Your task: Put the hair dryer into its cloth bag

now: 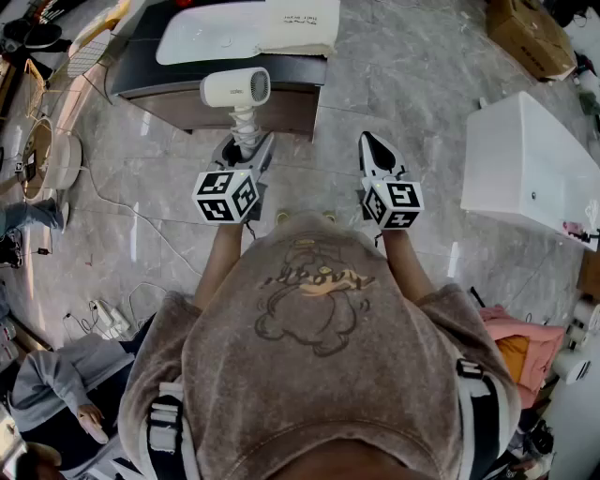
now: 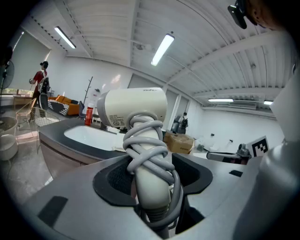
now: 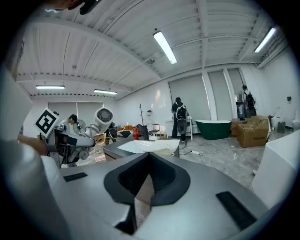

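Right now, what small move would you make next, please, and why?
Probably open the right gripper and reach toward the cream cloth on the counter: the left gripper clamps the hair dryer by its handle, while the right is shut and empty.

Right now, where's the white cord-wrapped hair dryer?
Head view, upper left: the white hair dryer is clamped by its handle in the left gripper, near the dark vanity.

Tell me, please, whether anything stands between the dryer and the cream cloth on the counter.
Nothing visible does. The left gripper holds the dryer in front of the counter; the cloth lies just beyond it, uncovered.
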`<state>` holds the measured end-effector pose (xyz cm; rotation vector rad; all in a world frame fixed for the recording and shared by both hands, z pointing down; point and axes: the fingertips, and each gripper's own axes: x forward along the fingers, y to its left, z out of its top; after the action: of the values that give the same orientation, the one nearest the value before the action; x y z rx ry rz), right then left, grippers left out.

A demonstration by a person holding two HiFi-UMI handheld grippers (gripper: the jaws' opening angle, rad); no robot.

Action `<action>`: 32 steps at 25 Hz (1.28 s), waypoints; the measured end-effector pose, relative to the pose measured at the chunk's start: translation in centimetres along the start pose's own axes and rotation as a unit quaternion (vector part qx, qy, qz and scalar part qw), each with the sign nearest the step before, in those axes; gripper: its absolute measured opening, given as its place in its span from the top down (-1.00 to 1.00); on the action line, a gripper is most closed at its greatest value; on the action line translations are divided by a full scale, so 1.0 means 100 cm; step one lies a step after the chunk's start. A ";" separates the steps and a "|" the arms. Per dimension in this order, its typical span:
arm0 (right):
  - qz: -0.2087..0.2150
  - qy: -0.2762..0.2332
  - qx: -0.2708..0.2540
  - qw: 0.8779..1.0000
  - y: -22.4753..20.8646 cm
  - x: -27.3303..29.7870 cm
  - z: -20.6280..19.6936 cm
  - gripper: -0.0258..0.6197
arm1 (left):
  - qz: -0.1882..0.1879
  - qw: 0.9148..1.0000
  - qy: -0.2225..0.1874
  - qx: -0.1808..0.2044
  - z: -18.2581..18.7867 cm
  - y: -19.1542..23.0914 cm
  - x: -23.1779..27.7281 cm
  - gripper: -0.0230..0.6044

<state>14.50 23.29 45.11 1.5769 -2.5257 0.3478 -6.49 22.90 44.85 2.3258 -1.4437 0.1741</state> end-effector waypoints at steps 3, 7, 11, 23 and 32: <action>-0.001 -0.001 0.001 1.000 0.003 0.003 -0.001 0.92 | -0.007 1.000 0.000 -0.002 0.000 0.003 0.003 0.10; -0.007 -0.006 0.013 1.000 0.011 0.009 -0.002 0.92 | -0.015 1.000 0.007 -0.003 0.002 0.013 0.001 0.10; -0.016 -0.003 0.015 1.000 0.021 0.020 -0.006 0.92 | -0.024 1.000 0.015 0.013 0.004 0.030 -0.004 0.10; -0.030 0.005 0.003 1.000 0.050 0.057 -0.006 0.92 | -0.044 0.998 0.038 0.014 -0.006 0.073 0.004 0.10; -0.019 0.015 -0.002 1.000 0.026 0.099 -0.008 0.92 | -0.050 0.998 0.034 0.009 0.006 0.093 0.053 0.10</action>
<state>7.82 16.07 47.94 1.6039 -2.4678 0.3593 -12.30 14.64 48.36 2.3762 -1.2950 0.2366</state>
